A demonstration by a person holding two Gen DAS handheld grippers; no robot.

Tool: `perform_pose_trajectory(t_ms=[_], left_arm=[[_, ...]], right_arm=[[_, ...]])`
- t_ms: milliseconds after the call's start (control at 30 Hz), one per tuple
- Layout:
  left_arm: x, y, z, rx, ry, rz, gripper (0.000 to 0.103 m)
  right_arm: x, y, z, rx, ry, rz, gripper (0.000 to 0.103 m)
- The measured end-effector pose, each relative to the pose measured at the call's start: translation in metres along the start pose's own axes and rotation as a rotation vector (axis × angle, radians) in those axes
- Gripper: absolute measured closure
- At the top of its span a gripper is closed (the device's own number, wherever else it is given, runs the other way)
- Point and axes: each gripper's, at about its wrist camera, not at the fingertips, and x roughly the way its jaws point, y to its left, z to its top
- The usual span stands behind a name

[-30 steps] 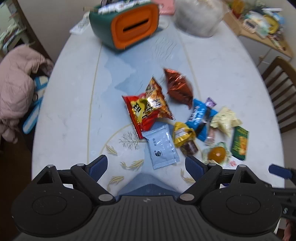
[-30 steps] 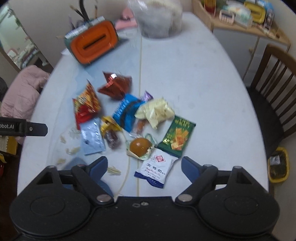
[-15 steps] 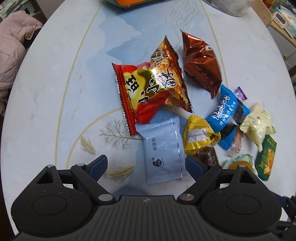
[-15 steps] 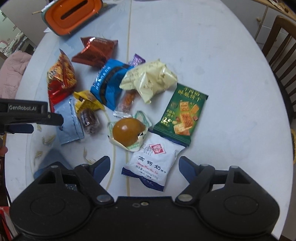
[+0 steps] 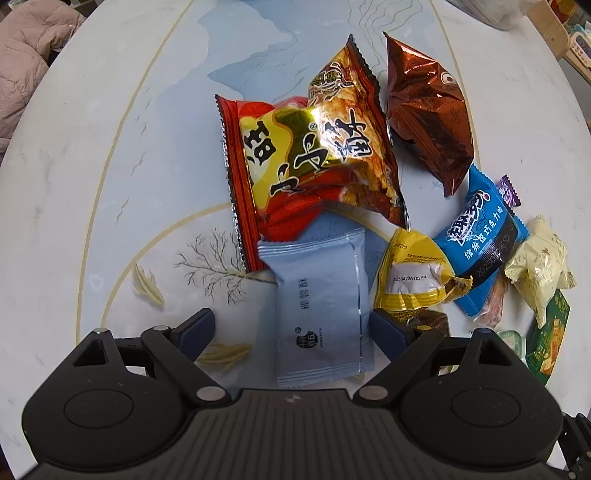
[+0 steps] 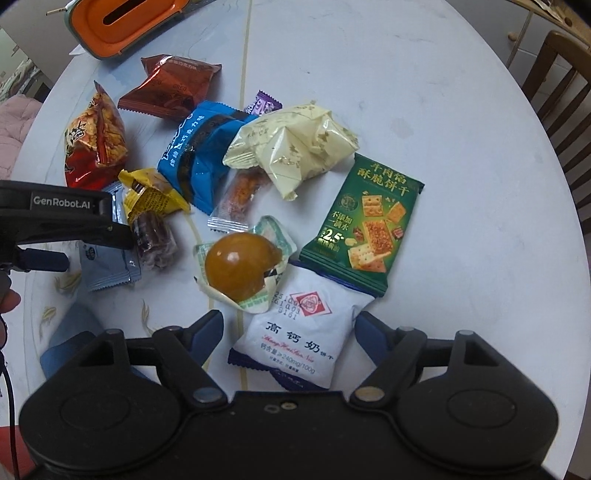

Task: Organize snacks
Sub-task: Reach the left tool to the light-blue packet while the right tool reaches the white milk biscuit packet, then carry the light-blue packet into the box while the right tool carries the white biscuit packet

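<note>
Several snack packets lie in a heap on the round white table. My left gripper is open, its fingers either side of a pale blue-grey packet. A red and yellow packet lies just beyond it. My right gripper is open, straddling a white packet with a red emblem. A round brown cake in clear wrap and a green cracker packet lie just ahead. The left gripper also shows in the right wrist view, low over the blue-grey packet.
A brown foil packet, a blue packet, a yellow packet and a cream packet fill the heap. An orange and green box stands at the far edge. A wooden chair is on the right.
Both grippers have come down and forward toward the heap. The left one now brackets the blue-grey packet, the right one the white packet. Both stay open.
</note>
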Motion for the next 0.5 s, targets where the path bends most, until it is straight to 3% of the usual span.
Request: perform_pose_trajectory(t_ms=[167,267,333,500], left_arm=[[0.001,-0.004,-0.001,0.005,-0.015,0.041,0.017],[-0.004,-0.006,-0.004,0.002,-0.034,0.042,0.030],[-0.009,-0.004,-0.003,0.000,-0.043,0.040,0.052],[-0.014,0.002,-0.004,-0.001,-0.043,0.040,0.057]], right_arm=[[-0.002,0.004,-0.005,-0.041,-0.039,-0.058,0.041],[-0.004,0.002,-0.006,-0.046,-0.054,-0.058,0.047],[-0.005,0.001,-0.007,-0.047,-0.059,-0.053,0.049],[-0.010,-0.002,-0.010,-0.039,-0.064,-0.040,0.054]])
